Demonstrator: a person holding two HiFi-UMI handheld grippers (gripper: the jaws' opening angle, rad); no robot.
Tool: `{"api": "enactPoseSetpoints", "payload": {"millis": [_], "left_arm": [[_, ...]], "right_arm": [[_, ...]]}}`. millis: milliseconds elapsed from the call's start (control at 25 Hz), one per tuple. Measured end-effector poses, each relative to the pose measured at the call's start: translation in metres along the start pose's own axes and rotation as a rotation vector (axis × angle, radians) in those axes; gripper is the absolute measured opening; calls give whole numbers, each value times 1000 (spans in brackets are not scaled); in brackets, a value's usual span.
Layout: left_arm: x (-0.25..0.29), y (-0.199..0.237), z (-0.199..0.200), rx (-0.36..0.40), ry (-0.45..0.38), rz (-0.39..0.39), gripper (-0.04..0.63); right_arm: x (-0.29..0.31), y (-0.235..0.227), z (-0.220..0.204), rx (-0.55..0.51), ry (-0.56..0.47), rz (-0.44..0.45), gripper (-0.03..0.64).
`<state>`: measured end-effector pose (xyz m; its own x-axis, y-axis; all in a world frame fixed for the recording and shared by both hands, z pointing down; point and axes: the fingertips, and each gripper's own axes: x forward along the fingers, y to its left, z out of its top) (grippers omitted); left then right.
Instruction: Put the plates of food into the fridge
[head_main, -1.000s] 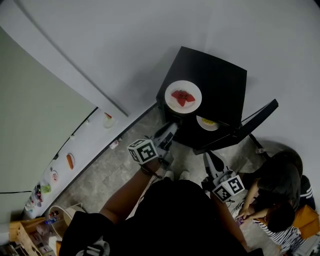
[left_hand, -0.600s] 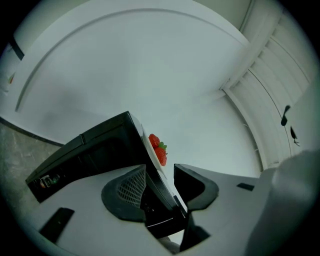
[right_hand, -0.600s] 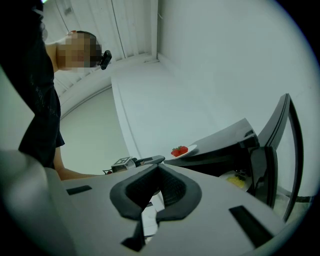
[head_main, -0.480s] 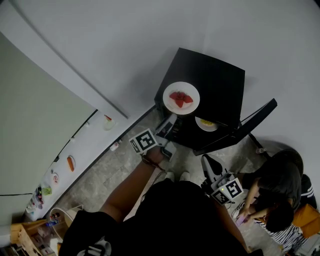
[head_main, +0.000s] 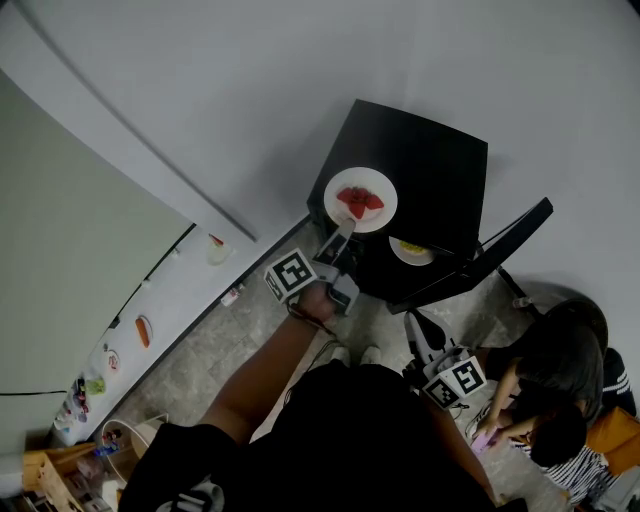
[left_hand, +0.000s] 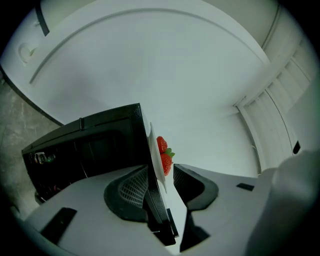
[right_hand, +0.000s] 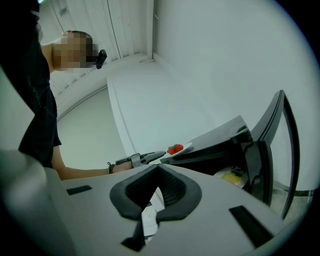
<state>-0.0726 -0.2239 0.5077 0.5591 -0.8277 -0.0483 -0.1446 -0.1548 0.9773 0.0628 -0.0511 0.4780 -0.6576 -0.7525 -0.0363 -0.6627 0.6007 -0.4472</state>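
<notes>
the strawberry plate (head_main: 360, 200) sits atop the black fridge (head_main: 445, 155), its rim between the jaws of the left tool (head_main: 343, 232), just opened wide. closing may pinch the fridge's top edge too, tipping berries off. right tool (right_hand: 157, 169) closed, empty.

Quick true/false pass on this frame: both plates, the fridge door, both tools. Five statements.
1. The strawberry plate sits on top of the black fridge. True.
2. The left tool is shut and empty. False: its jaws stand apart, having just been opening, with the strawberry plate's rim between them.
3. The fridge door is closed. False: it stands open.
4. A plate of yellow food is already inside the fridge. True.
5. The right tool grips the strawberry plate. False: it is shut on nothing, away from that plate.
</notes>
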Motion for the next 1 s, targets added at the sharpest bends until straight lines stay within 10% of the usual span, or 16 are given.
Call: {"api": "enactPoseSetpoints", "payload": {"millis": [240, 1000], "left_arm": [[3, 1, 3, -3, -6, 2, 72], [-16, 7, 0, -117, -56, 26, 34]], "right_arm": [[-3, -3, 1, 7, 1, -6, 25], [-7, -6, -7, 50, 27, 8, 25]]}}
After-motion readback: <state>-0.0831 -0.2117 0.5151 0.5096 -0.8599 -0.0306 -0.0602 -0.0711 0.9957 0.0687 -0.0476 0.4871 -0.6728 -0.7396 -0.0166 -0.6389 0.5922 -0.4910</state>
